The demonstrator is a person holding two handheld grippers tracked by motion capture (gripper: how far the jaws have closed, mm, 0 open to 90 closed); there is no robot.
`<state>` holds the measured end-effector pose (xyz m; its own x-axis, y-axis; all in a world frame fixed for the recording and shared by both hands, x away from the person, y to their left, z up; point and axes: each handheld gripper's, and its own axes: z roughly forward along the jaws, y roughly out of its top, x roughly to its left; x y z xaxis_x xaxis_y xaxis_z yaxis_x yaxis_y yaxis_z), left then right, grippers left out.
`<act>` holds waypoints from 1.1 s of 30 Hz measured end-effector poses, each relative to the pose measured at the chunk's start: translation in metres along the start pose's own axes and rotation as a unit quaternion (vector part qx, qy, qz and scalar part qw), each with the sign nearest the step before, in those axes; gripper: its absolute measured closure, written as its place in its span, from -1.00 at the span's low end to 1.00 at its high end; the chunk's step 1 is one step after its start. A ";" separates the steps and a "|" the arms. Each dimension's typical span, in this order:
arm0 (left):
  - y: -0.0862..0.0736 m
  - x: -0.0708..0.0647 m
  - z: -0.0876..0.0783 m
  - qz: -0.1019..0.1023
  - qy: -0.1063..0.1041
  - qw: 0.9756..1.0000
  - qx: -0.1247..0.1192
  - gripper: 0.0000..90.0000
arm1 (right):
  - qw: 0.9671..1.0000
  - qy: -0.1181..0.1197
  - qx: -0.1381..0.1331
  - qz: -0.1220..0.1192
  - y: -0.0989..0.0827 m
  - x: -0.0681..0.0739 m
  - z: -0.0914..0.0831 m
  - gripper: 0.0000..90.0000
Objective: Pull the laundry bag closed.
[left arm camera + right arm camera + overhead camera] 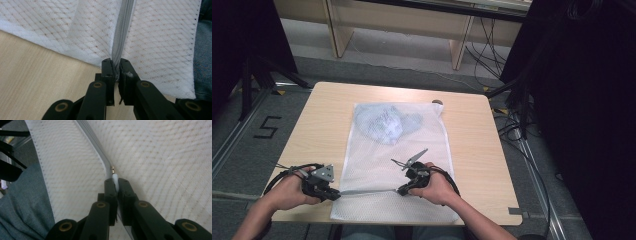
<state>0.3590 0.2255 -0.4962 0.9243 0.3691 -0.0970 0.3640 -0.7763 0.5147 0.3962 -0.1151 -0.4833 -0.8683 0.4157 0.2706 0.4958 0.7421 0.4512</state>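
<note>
The mesh laundry bag (394, 165) lay flat on the bench (472, 145). The left hand-held gripper (115, 65) pinched the zipper (122, 32) end; the right hand-held gripper (115, 184) clamped its white pull tab (115, 179). That small tab could slip out if tugged sideways, I reckoned.

You're holding both grippers low at the near end of the mesh bag (394, 165), forearms coming in from your side. Your left gripper (115, 62) is sitting at the bag's left edge, jaws pinched tight on the grey zipper (122, 32). Your right gripper (115, 182) is sitting further along that zipper, jaws clamping its white pull tab (115, 179).
</note>
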 end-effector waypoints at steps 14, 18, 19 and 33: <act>0.001 -0.001 0.001 -0.003 0.002 1.000 -0.003 0.85 | 1.000 -0.002 0.003 -0.004 -0.003 0.001 -0.004 0.94; 0.001 -0.001 0.001 -0.004 0.001 1.000 -0.004 0.85 | 1.000 0.000 0.001 0.000 -0.005 0.000 -0.008 0.94; 0.001 -0.001 0.001 -0.003 0.003 1.000 -0.002 0.85 | 1.000 -0.004 0.004 0.000 -0.004 0.000 -0.008 0.94; 0.001 -0.001 0.002 -0.003 0.001 1.000 -0.006 0.85 | 1.000 -0.014 0.002 0.005 -0.017 -0.009 -0.024 0.93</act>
<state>0.3590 0.2238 -0.4969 0.9219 0.3744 -0.0991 0.3682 -0.7678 0.5243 0.3958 -0.1439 -0.4732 -0.8633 0.4382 0.2505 0.5047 0.7396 0.4452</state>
